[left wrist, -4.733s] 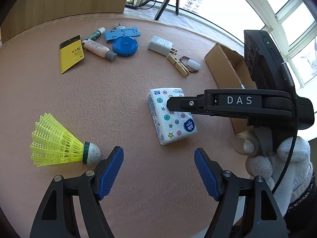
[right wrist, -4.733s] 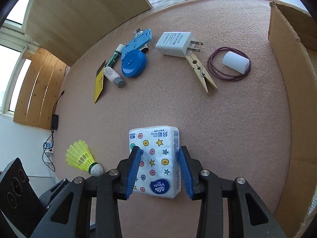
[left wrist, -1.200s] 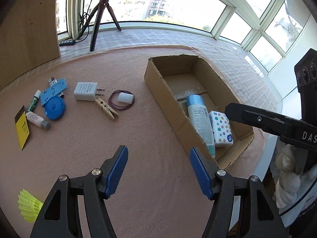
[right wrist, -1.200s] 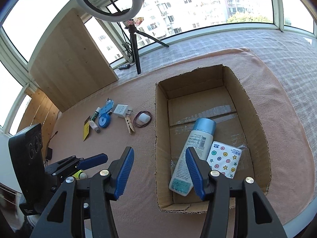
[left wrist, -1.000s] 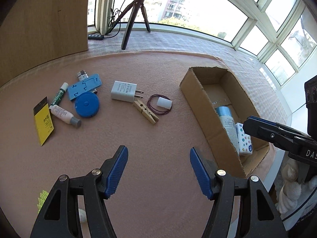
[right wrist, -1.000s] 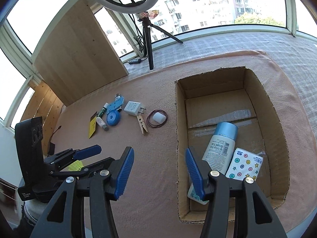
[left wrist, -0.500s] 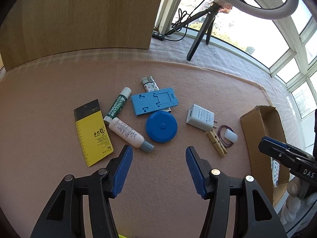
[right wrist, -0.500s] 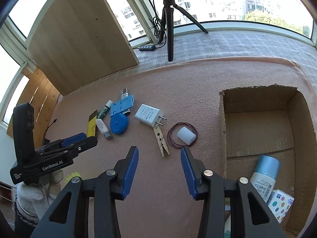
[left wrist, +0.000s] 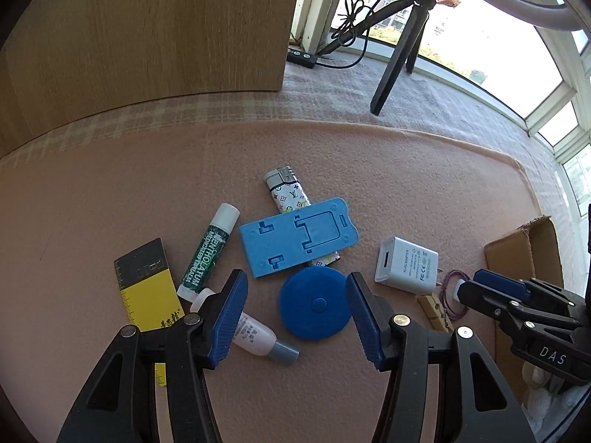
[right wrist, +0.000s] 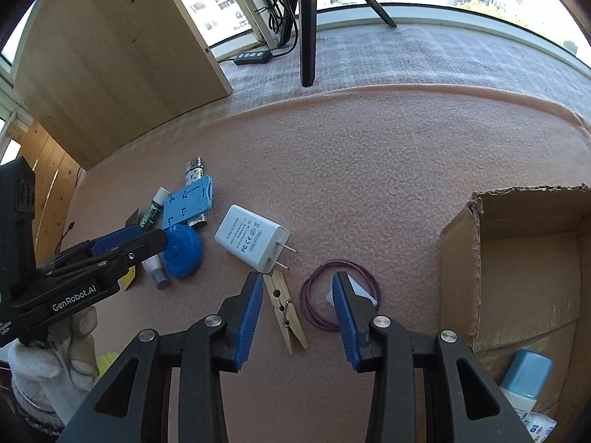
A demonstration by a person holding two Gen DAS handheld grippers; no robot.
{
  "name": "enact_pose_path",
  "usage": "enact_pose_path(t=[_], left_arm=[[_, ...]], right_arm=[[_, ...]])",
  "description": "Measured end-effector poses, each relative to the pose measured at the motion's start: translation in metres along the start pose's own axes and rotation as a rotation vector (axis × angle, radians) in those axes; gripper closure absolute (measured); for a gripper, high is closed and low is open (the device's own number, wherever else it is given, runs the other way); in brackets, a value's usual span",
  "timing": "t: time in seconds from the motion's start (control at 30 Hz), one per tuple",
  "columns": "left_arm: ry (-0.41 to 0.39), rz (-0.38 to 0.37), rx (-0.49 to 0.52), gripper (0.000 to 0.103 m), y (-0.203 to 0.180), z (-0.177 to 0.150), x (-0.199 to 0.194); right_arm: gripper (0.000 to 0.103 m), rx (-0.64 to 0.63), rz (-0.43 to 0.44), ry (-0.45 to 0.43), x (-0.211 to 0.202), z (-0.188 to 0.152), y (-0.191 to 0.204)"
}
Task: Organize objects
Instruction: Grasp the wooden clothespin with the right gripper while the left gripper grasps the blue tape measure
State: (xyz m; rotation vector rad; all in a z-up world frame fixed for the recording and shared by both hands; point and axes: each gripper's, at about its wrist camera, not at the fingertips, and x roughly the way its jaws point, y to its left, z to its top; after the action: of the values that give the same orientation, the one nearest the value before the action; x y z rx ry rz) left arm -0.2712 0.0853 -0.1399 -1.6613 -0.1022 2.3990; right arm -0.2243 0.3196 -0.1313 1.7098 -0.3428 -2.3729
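My left gripper [left wrist: 295, 313] hangs open just above the pink mat, and a round blue tape measure [left wrist: 314, 306] lies between its fingers without touching the pads. Around the tape measure lie a blue phone stand [left wrist: 299, 240], a lighter [left wrist: 286, 188], a lip balm [left wrist: 210, 251], a small white bottle [left wrist: 255, 336] and a yellow-black card [left wrist: 147, 288]. My right gripper [right wrist: 297, 313] is open over a wooden clothespin [right wrist: 286, 310] and a purple band [right wrist: 321, 295]. A white charger [right wrist: 255, 241] lies just beyond them. The cardboard box [right wrist: 458, 258] at the right holds a blue-capped bottle [right wrist: 524, 373] and a tissue pack [right wrist: 539, 424].
A wooden board [left wrist: 147, 29] stands at the back left, with a tripod [right wrist: 306, 18] and a cable switch [right wrist: 253, 57] on the grey mat behind. A small white cylinder [right wrist: 360, 291] is half hidden behind my right finger. A gloved hand [right wrist: 48, 369] holds the left gripper.
Both grippers swung left from the box to the cluster of small items and came lower. Their jaws narrowed a little. The tissue pack, held by the right gripper earlier, now lies in the box.
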Motion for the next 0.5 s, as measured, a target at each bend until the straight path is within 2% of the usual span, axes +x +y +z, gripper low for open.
enact_pose_path(t=[0.37, 0.5], left_arm=[[0.017, 0.02, 0.035, 0.044, -0.015, 0.005, 0.019], [0.011, 0.03, 0.062, 0.044, -0.017, 0.001, 0.018]], right_arm=[[0.067, -0.043, -0.101, 0.056, 0.03, 0.02, 0.002], [0.067, -0.028, -0.087, 0.065, 0.032, 0.016, -0.001]])
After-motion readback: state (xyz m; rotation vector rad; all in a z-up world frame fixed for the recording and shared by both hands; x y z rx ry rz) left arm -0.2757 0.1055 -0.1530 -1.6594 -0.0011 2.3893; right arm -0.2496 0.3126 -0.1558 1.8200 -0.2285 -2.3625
